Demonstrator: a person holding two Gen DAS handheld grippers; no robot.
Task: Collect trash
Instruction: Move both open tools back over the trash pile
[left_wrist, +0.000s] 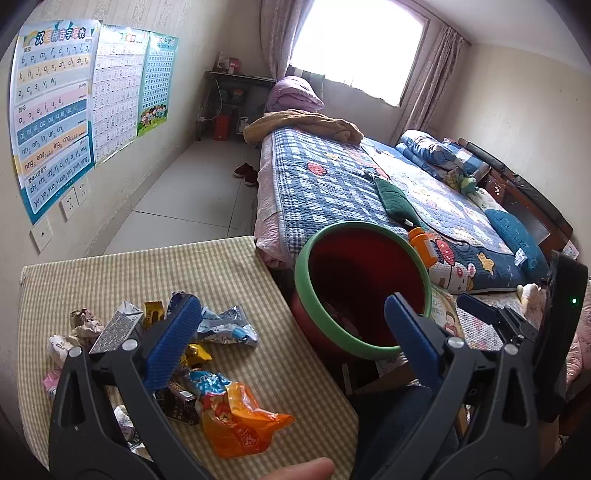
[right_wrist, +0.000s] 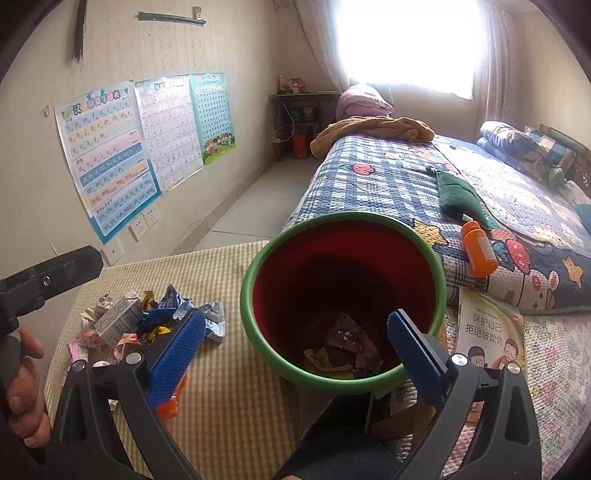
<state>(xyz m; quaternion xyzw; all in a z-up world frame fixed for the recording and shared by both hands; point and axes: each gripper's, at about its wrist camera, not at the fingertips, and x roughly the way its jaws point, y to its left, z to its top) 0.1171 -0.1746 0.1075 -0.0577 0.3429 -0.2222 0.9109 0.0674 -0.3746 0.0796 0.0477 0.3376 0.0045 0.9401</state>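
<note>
A red bin with a green rim (left_wrist: 334, 332) (right_wrist: 246, 306) stands between the table and the bed; a few wrappers (right_wrist: 347, 341) lie at its bottom. A heap of crumpled wrappers and small cartons (left_wrist: 129, 328) (right_wrist: 122, 321) lies on the checked table (left_wrist: 288, 369) (right_wrist: 221, 398), with an orange packet (left_wrist: 240, 421) nearest me. My left gripper (left_wrist: 291, 325) is open and empty, one finger over the heap, the other over the bin's rim. My right gripper (right_wrist: 297, 332) is open and empty over the bin's mouth.
A bed with a blue patchwork quilt (left_wrist: 332, 181) fills the right side; an orange bottle (right_wrist: 478, 249) and a green cloth (right_wrist: 458, 197) lie on it. A picture book (right_wrist: 487, 339) lies beside the bin. Posters (left_wrist: 51, 110) hang on the left wall. A hand (right_wrist: 26, 387) holds the left gripper's handle.
</note>
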